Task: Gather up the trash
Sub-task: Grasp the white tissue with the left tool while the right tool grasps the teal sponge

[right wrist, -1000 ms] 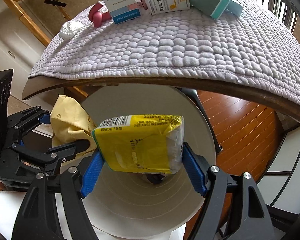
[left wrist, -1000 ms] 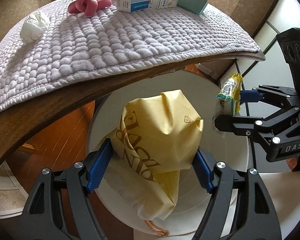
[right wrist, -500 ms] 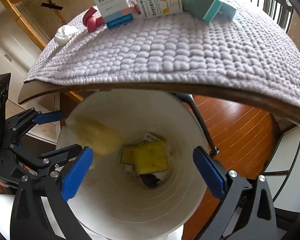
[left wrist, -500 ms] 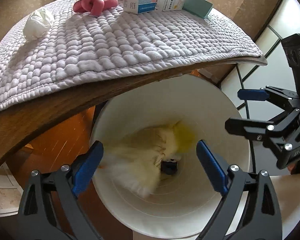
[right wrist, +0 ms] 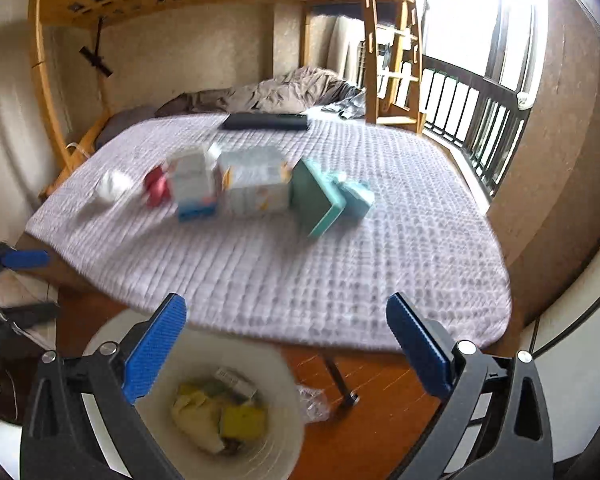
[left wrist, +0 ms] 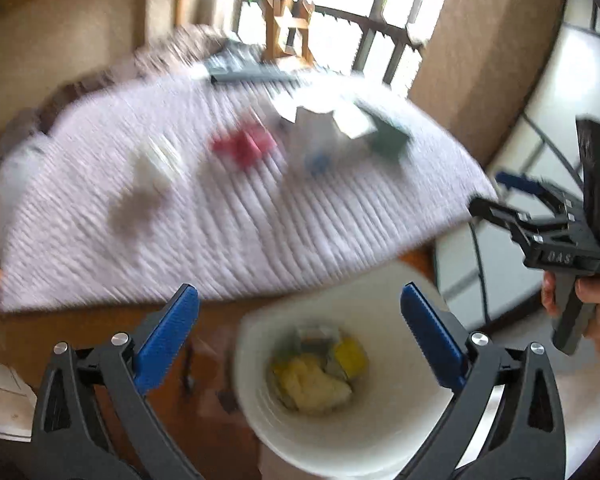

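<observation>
- Now your left gripper [left wrist: 300,312] has its blue fingers [left wrist: 166,344] spread wide with nothing between them; its jaws have just been opening.
- Your right gripper [right wrist: 286,322] is spread wide and empty too, and its jaws have likewise been opening within the last moment.
- In the left wrist view, your right gripper shows at the right edge, fingers apart, with your hand [left wrist: 598,308] around its grip.
- The white bin [right wrist: 288,432] stands on the wooden floor [right wrist: 380,420] just below the near edge of the table [right wrist: 80,276].
- The trash lies at the bottom of the bin: a pale yellow crumpled bag [right wrist: 198,416] beside a bright yellow packet [right wrist: 244,422], with some paler scraps around them that are too blurred to name.
- A quilted grey cover [right wrist: 300,248] is spread over the table.
- On the cover, in a loose row well back from the near edge, sit a white crumpled tissue [right wrist: 114,188], a pink object [right wrist: 158,186], two pale medicine boxes [right wrist: 256,184] side by side, and a teal box [right wrist: 320,200] leaning at the right end.
- A dark flat item [right wrist: 266,121] lies at the far edge of the cover.
- Behind the table you can see a bed [right wrist: 260,92] with rumpled grey bedding under a wooden frame.
- The left wrist view is heavily blurred, so the table items there are only smears of colour.
</observation>
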Demonstrator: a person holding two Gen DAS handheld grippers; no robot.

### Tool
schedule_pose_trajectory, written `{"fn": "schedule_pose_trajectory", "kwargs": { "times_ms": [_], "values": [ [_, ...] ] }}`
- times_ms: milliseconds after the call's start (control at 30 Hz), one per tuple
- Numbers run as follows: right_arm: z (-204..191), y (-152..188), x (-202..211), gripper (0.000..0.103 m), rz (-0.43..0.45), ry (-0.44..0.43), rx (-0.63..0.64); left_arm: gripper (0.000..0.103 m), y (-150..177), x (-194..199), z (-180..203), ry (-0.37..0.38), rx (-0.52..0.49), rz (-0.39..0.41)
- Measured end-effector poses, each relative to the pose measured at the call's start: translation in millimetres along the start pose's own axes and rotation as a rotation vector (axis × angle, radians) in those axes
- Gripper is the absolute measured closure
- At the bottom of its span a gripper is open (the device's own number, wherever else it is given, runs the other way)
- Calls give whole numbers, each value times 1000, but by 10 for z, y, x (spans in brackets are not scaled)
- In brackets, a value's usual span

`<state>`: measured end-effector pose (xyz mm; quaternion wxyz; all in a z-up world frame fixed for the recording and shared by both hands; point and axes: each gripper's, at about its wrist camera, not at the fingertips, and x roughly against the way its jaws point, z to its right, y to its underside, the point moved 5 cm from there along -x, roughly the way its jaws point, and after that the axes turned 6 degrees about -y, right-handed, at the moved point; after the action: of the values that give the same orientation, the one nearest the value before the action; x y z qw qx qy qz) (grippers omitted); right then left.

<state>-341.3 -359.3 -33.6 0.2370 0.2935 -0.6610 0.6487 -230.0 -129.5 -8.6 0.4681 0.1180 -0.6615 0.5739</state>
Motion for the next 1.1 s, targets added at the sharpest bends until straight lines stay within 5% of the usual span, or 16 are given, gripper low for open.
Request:
{"fn": "schedule_pose_trajectory", "kwargs": {
  "times_ms": [267, 633, 800, 1033, 1100],
  "values": [
    [343, -406, -358, 4, -8, -38, -97, 1, -427, -241, -720, -189, 136, 22],
    [471, -584, -1072, 24, -104, -108, -134, 4, -630, -766, -1153, -196, 162, -39],
    [512, -602, -1210, 36, -128, -129, -154, 17, -713, -984, -1170, -208, 156, -61],
    [541, -670, -1328, 67, -143, -152, -146, 33, -789, -1081, -1177, -223, 132, -64],
    [525, -687, -1352, 77, -146, -160, -137, 49, -798, -1089, -1164, -228, 116, -65]
  ]
}}
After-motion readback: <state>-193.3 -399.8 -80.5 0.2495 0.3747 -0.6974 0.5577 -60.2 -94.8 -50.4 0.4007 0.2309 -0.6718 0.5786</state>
